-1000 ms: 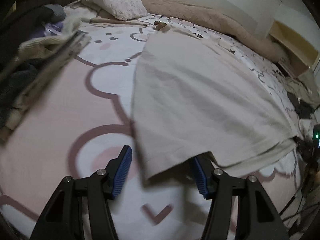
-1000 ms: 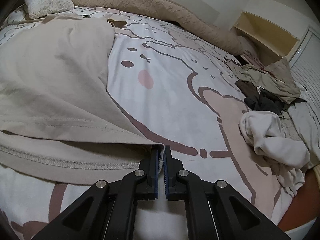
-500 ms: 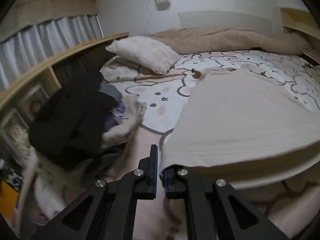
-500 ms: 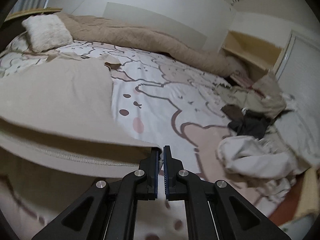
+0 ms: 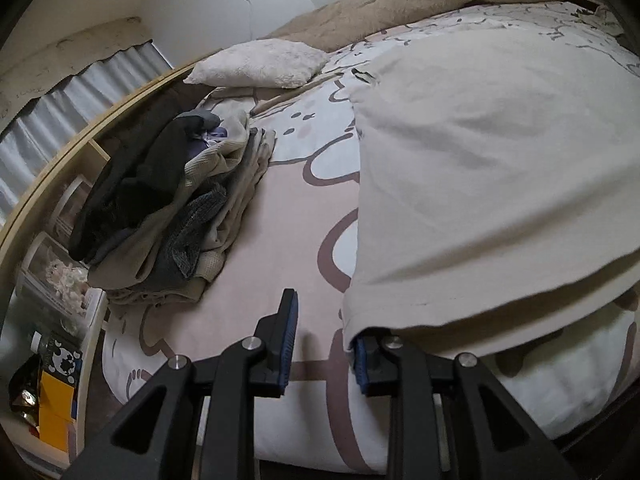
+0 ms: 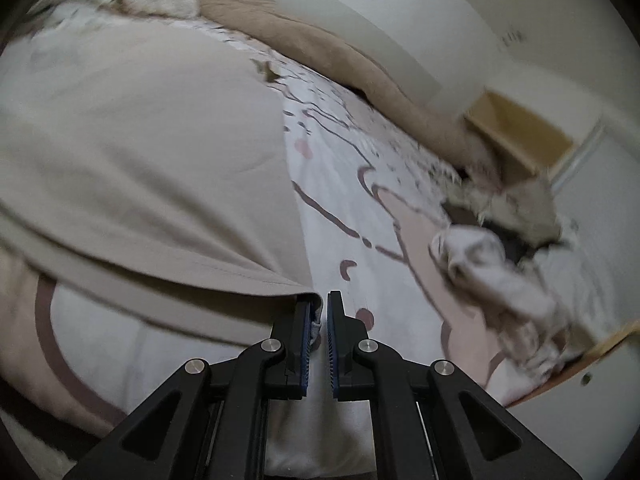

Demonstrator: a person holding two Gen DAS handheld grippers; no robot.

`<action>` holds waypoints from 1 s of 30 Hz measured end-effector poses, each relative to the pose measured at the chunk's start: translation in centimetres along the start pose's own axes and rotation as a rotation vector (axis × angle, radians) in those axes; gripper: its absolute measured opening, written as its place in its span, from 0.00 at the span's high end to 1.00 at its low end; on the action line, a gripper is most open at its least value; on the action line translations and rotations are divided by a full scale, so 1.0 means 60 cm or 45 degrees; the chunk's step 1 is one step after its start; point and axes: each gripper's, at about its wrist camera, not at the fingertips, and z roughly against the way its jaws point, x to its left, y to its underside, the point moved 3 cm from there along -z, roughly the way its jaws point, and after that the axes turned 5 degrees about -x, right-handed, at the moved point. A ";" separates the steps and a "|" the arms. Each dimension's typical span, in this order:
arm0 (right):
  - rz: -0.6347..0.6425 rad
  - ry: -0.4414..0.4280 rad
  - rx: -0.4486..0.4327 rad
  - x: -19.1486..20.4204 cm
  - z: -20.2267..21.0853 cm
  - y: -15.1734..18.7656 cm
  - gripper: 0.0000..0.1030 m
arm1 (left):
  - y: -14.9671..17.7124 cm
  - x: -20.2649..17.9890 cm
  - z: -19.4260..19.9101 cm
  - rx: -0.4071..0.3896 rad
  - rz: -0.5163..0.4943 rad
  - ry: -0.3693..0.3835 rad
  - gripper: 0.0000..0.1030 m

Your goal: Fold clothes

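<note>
Cloth has slipped free in the left wrist view: the left gripper (image 5: 324, 340), clamped on the beige garment (image 5: 492, 184) half a second ago, is opening, the hem draped over its right finger at lower centre. In the right wrist view, the right gripper (image 6: 319, 320) stays pinched on the garment's corner, so the fold hangs on a regrasp.

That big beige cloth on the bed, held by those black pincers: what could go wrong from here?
1. The left gripper is opening with the beige cloth draped over only one finger; that corner may drop and skew the fold.
2. The right gripper pinches only the corner of the hem; a tug could slip it free.
3. The clothes pile lies close by; a swinging edge might catch it.
</note>
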 end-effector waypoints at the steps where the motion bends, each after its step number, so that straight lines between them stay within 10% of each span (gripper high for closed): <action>1: 0.015 -0.007 -0.009 0.002 0.004 0.001 0.96 | 0.001 0.004 0.001 0.003 0.015 -0.002 0.67; 5: 0.027 -0.045 -0.028 -0.006 0.022 -0.001 0.87 | 0.005 0.012 0.003 0.017 0.066 0.013 0.62; 8: 0.070 -0.031 -0.033 -0.003 0.027 -0.002 0.49 | 0.007 0.006 -0.003 0.038 0.057 0.028 0.62; 22: 0.336 0.298 -0.077 0.014 -0.033 -0.050 0.61 | 0.003 0.009 -0.020 0.089 0.039 -0.074 0.56; 30: 0.149 0.392 -0.064 -0.084 0.022 -0.125 0.61 | -0.078 0.099 0.087 -0.249 0.225 -0.239 0.56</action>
